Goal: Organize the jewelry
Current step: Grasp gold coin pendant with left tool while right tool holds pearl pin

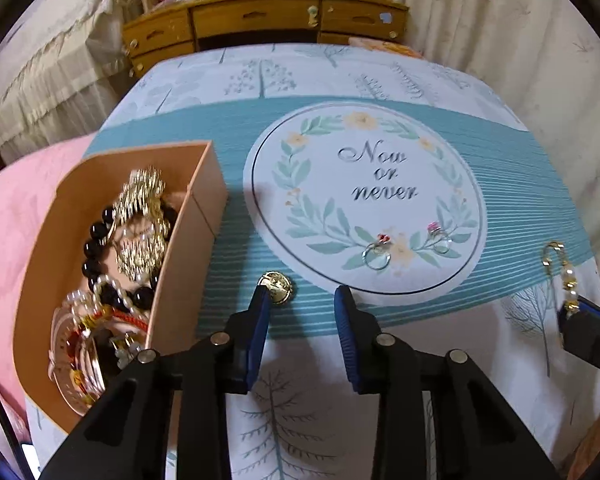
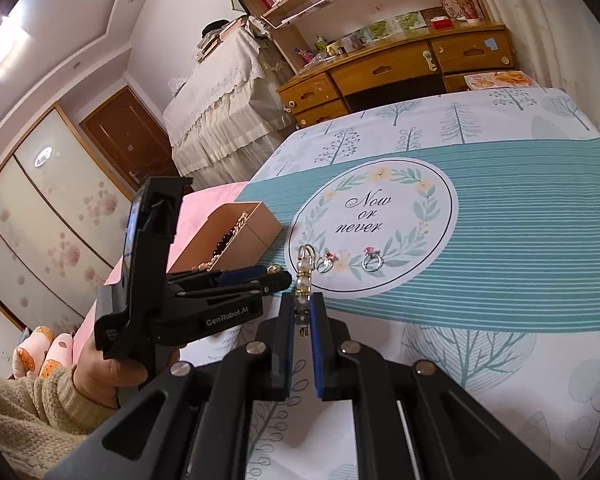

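Left tool (image 1: 302, 296) wide apart, low over the tabletop (image 1: 500, 184), gold brooch (image 1: 277, 287) lying just off its left fingertip, beside the box (image 1: 204, 216). Right tool (image 2: 302, 310) narrowed on pearl clip (image 2: 303, 276), upright, well right of the box; left tool judged nearer.

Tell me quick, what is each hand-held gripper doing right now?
Left hand-held gripper: open, holding nothing; one fingertip sits beside the gold brooch.
Right hand-held gripper: shut on the pearl earring, lifted off the cloth.
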Motion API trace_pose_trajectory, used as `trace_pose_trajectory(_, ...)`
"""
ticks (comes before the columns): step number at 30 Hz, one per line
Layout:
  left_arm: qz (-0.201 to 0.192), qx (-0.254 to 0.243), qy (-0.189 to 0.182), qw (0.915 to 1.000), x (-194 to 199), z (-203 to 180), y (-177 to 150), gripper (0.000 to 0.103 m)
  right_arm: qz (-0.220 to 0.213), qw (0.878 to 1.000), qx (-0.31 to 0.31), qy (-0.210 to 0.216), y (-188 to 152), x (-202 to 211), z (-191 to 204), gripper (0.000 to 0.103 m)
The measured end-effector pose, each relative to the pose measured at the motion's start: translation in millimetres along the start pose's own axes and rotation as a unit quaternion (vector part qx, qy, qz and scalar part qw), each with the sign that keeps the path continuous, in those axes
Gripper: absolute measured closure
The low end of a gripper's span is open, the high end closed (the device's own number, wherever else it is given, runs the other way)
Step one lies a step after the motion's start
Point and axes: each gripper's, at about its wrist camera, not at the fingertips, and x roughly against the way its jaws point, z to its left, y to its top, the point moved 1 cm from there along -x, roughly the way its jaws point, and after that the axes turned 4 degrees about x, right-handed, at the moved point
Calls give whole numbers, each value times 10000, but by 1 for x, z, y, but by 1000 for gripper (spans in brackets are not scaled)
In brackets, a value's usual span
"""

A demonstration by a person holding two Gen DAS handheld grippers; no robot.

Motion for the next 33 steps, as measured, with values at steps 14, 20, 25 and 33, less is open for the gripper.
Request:
trace_pose_trajectory(14,-138,238,305,9992,-7,-3,6,73,-93,9997,-182,132,-2,1,-12,96)
trace_pose_trajectory(20,-172,192,197,9995,-7,-5,6,83,-90,9995,-249,141,-5,2,-16,96)
trace_pose_trajectory(25,-223,139,137,9996,-6,-6,5,86,-104,9997,-201,84,-6,3,-14,96)
trace_pose_trajectory(33,-307,-39,-525,9981,19,-16,-8,86,-75,10000,-17,-55,-4,2,4,96)
